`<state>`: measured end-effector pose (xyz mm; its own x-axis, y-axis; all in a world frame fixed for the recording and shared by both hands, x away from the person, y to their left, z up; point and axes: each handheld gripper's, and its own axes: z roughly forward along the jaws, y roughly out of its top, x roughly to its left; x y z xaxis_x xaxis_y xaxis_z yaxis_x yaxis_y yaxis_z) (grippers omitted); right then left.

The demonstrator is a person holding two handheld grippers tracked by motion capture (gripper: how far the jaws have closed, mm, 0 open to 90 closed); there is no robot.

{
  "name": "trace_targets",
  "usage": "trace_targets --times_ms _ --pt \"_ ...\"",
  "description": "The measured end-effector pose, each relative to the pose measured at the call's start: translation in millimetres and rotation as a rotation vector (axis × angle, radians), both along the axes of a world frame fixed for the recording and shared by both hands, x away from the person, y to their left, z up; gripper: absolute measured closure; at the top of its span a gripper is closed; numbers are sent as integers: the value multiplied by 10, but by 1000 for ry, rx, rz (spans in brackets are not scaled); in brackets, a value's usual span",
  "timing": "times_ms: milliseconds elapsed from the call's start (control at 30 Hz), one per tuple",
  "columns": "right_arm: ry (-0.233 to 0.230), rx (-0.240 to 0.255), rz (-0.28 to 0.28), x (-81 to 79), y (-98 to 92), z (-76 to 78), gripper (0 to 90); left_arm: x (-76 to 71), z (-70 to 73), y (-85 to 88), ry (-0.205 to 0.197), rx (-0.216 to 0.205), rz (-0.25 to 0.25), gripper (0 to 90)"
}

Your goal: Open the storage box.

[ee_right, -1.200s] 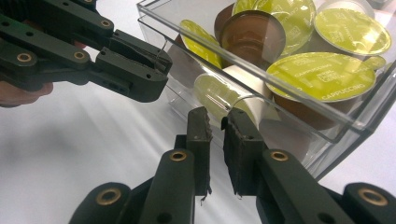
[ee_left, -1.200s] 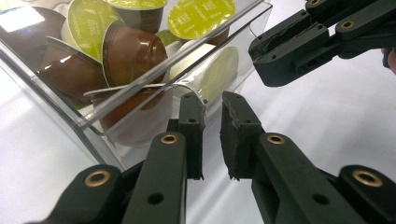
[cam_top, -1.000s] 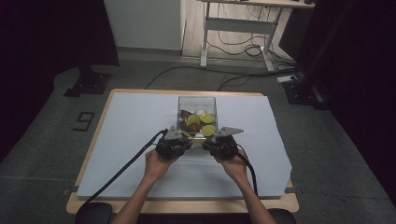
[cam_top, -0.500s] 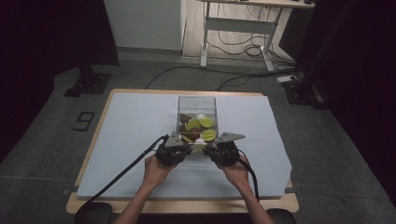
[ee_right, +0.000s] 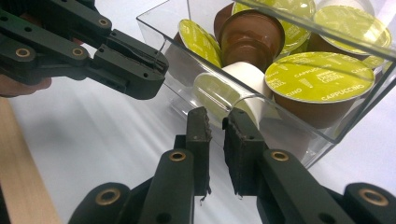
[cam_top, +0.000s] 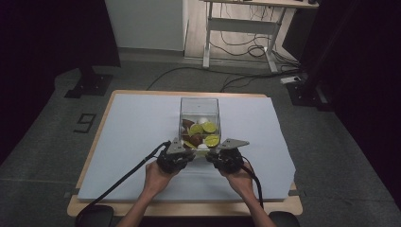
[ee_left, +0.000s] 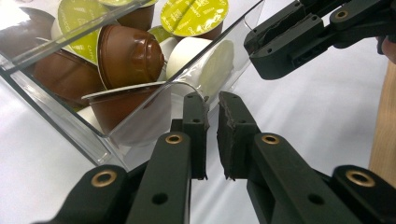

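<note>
While the table (cam_top: 118, 142) under its pale cover carries it near the centre, the clear plastic box (cam_top: 199, 106) of coffee capsules (ee_left: 126, 53) stands just beyond both tools. At its seven o'clock corner the left tool (cam_top: 185, 152) is closed on nothing. At five o'clock the right tool (cam_top: 213, 155) likewise has its jaws nearly together, empty, beside the near wall.

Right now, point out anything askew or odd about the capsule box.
Inside the clear box the coffee capsules lie jumbled: some on their sides, some lid-up, not stacked. Nothing has spilled onto the white sheet, and the box itself stands square.
</note>
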<state>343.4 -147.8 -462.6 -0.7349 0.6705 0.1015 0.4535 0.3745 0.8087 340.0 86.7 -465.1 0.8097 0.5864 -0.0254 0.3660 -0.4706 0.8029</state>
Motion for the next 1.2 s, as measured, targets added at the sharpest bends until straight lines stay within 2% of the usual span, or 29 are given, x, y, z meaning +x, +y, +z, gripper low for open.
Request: trace_targets --times_ms 267,600,1200 --pt "0 -5 11 -112 -8 0 794 -113 -12 -6 -9 1 -5 821" --pt "4 -6 19 -236 -15 -1 791 -230 -41 11 4 -29 -25 820" --pt "-4 -25 34 -464 -24 1 791 -443 -58 15 -1 -31 -49 817"
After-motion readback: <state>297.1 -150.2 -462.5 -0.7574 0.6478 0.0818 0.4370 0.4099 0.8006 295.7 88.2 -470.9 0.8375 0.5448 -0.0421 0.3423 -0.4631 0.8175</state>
